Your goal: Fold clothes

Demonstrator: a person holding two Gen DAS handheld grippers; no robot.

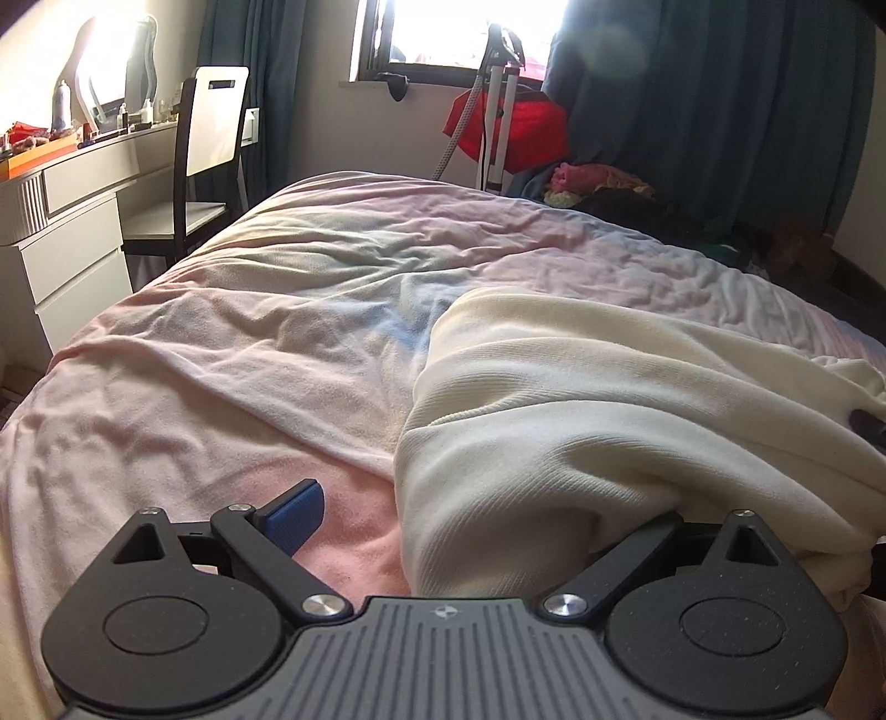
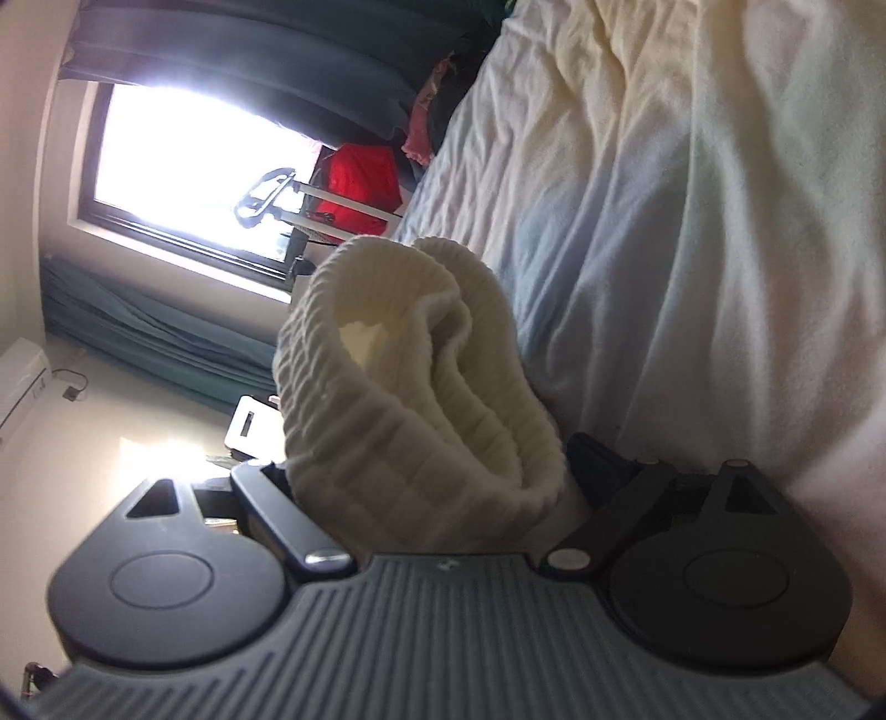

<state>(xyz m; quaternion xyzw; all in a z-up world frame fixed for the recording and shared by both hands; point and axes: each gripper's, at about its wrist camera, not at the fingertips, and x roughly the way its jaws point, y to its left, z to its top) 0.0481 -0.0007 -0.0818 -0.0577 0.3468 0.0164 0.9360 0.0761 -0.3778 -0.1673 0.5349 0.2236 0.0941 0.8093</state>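
A cream knit garment [image 1: 581,399] lies crumpled on the right half of the bed's pink sheet [image 1: 221,343]. My left gripper [image 1: 482,509] sits low at the garment's near edge with jaws wide apart. Its blue left pad [image 1: 293,520] is bare over the sheet, and the right finger is buried under a fold of the cloth. In the rolled right wrist view, the garment's ribbed cuff [image 2: 398,343] stands bunched between the spread fingers of my right gripper [image 2: 426,459]. The pads do not visibly press on it. The sheet [image 2: 664,221] fills the right side.
A chair [image 1: 213,144] and a white dresser [image 1: 72,221] with small items stand left of the bed. Beyond its far edge are a red bag [image 1: 515,133], a pile of clothes [image 1: 598,183], dark curtains [image 1: 720,111] and a bright window [image 1: 459,33].
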